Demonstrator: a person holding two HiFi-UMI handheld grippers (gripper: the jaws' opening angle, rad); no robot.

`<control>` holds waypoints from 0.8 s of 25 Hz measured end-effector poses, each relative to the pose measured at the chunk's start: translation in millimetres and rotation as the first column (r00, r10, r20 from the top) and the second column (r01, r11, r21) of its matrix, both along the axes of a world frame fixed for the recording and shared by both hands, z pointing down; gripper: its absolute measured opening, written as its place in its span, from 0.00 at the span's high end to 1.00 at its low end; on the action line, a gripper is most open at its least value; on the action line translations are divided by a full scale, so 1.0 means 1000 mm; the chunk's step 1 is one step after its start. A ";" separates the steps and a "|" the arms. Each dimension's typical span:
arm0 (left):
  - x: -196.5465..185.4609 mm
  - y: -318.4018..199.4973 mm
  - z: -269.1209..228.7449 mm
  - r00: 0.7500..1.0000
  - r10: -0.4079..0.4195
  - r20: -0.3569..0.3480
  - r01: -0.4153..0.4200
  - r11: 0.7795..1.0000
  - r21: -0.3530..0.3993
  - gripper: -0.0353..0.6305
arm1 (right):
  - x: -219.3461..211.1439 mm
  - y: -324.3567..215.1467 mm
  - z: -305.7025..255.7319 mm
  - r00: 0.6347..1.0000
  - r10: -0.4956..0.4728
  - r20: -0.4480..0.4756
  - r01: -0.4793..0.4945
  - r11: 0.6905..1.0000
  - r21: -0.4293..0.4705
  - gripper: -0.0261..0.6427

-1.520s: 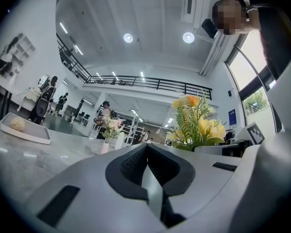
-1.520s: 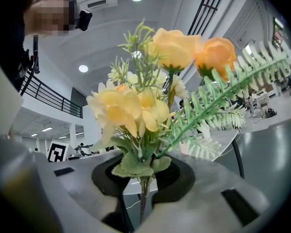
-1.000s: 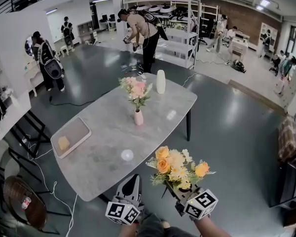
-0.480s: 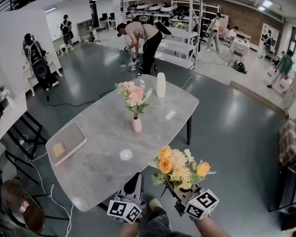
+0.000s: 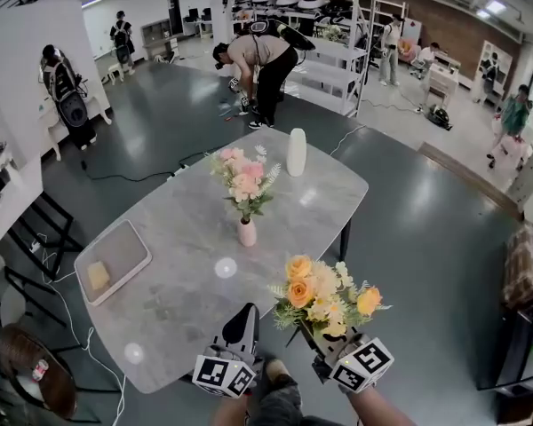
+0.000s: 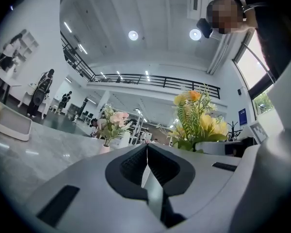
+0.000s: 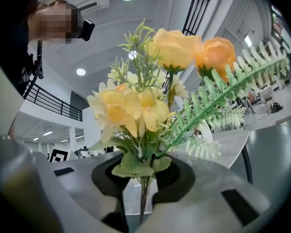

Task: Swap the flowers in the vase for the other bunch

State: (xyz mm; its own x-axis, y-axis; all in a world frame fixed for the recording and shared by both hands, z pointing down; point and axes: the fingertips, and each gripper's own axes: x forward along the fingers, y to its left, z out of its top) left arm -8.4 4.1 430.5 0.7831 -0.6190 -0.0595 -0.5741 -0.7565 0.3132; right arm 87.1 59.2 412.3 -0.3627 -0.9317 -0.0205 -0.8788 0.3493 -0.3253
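Yellow bunch [image 5: 322, 295] hangs just off the table's [image 5: 186, 238] near edge in your head view, pink flowers [image 5: 242, 180] in the vase [image 5: 247, 232]. Left gripper view: your left gripper [image 6: 146, 161] is closed, empty. Only the right gripper view shows your right gripper [image 7: 144, 198] clamping the stems, blooms pointing up.

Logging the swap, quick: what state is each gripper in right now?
Left gripper: closed, nothing between its jaws.
Right gripper: closed on the yellow flower bunch.
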 end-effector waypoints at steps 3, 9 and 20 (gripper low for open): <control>0.007 -0.015 0.002 1.000 0.004 0.010 -0.004 1.000 0.001 0.92 | 0.002 -0.016 0.001 1.000 -0.004 -0.012 0.004 1.000 0.004 0.80; 0.022 -0.049 0.007 1.000 0.012 0.016 -0.011 1.000 -0.009 0.92 | 0.007 -0.052 0.007 0.999 -0.027 -0.020 0.027 1.000 -0.004 0.80; 0.037 -0.107 0.011 1.000 0.019 0.011 -0.019 1.000 -0.002 0.92 | 0.015 -0.109 0.010 0.997 -0.074 -0.033 0.074 0.997 -0.011 0.80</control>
State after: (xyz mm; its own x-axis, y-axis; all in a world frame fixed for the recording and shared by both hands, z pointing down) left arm 28.5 -102.5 441.2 0.7953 -0.6043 -0.0491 -0.5633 -0.7664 0.3086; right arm 101.8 -49.7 422.6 -0.4312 -0.9023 0.0015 -0.8611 0.4110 -0.2994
